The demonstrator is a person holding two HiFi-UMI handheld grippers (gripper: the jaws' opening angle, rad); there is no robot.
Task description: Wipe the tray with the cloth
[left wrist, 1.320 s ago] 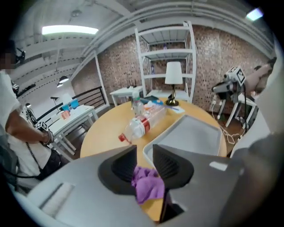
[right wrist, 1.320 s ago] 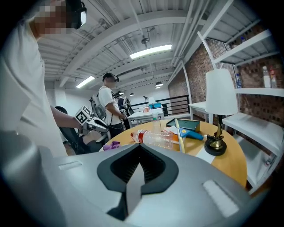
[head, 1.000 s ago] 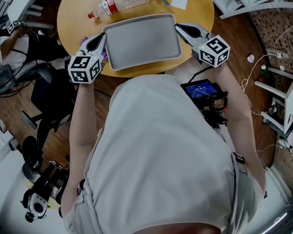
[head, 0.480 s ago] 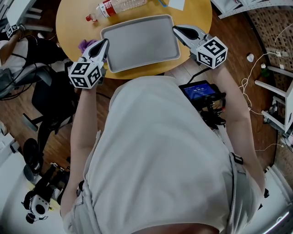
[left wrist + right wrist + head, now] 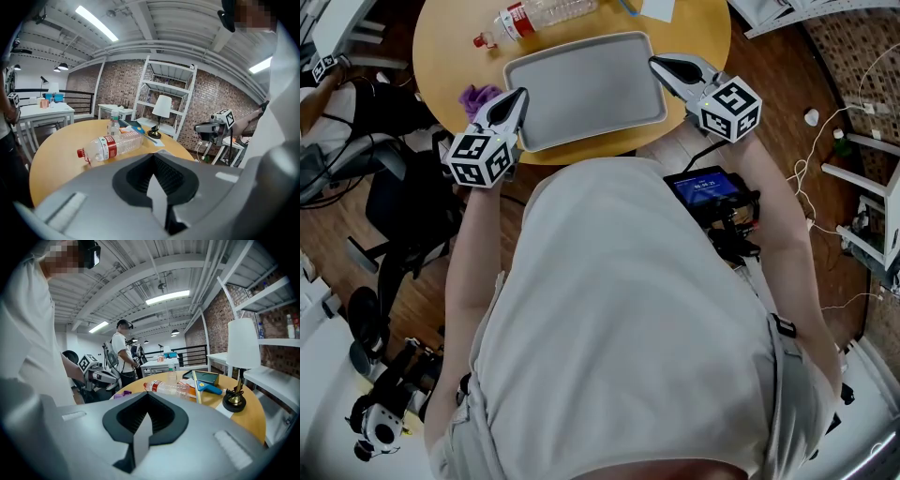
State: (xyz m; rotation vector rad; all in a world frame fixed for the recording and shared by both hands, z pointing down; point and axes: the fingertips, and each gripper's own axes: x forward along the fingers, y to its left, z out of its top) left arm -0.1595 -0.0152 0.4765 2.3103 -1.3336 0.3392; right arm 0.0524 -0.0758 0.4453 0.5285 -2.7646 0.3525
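Just left of the left gripper [image 5: 521, 93], beside its tip: small crumpled purple cloth [image 5: 478, 97] on the round wooden table [image 5: 450, 47], close to the jaws but apart from them. Jaws pressed together, nothing between. Off its right side: shallow grey rectangular tray [image 5: 586, 89], near corner almost under the tip. The long axis runs across from this gripper to the right gripper [image 5: 656, 62]. That one sits at the tray's opposite short edge, jaws also closed and empty, a full tray length from the cloth. Beyond the tray: clear plastic bottle with red label [image 5: 539, 13], lying flat. My read: left takes the pick. It must open, swing left, drop onto the cloth.
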